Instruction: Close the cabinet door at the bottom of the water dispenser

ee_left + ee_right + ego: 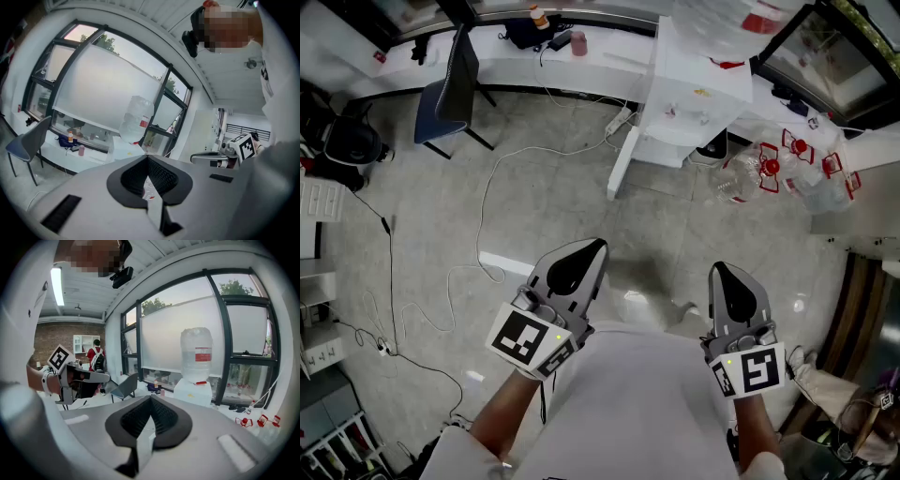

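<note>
Found left gripper [591, 246] and right gripper [719, 269] clamped shut, empty. Held well apart from water dispenser [694, 98]. Noted its cabinet door [623, 161] standing open.

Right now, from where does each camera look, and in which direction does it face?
Head view: on the person's head, steeply down at the floor and water dispenser; shows both forearms, left gripper, right gripper.
Left gripper view: on the left gripper, along its shut jaws toward the water dispenser and windows; right gripper at right.
Right gripper view: on the right gripper, toward the same water dispenser; left gripper at left.
All three share the water dispenser.
</note>
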Demonstrator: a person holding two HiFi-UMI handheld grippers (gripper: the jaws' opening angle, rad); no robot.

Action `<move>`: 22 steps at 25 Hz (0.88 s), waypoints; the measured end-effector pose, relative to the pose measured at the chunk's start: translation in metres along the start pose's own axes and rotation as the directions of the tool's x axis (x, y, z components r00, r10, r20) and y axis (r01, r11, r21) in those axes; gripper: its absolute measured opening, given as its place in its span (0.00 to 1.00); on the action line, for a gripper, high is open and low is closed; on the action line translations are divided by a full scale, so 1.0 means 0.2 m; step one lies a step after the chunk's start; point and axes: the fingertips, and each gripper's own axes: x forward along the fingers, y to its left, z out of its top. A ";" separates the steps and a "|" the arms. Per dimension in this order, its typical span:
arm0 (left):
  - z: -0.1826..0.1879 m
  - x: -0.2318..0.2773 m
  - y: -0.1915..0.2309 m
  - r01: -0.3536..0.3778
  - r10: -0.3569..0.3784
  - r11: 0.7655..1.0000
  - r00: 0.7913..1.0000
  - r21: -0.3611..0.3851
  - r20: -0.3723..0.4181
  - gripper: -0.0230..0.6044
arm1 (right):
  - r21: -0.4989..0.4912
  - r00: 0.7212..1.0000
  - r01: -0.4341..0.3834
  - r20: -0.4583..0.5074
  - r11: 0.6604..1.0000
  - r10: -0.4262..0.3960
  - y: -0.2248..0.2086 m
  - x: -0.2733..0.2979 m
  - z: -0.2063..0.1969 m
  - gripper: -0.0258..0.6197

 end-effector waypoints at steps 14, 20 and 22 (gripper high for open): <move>-0.57 0.08 -1.51 -0.199 0.205 0.976 0.976 -0.085 0.069 0.05 | 0.012 0.976 -0.215 0.032 0.976 0.215 -0.51 -1.11 -0.47 0.04; -0.62 0.07 -1.67 -0.228 0.233 0.970 0.971 -0.086 0.057 0.05 | -0.056 0.975 -0.207 0.065 0.977 0.211 -0.57 -1.26 -0.42 0.04; -0.61 0.10 -1.73 -0.219 0.223 0.973 0.973 -0.067 0.062 0.05 | -0.069 0.975 -0.200 0.080 0.977 0.205 -0.61 -1.30 -0.41 0.04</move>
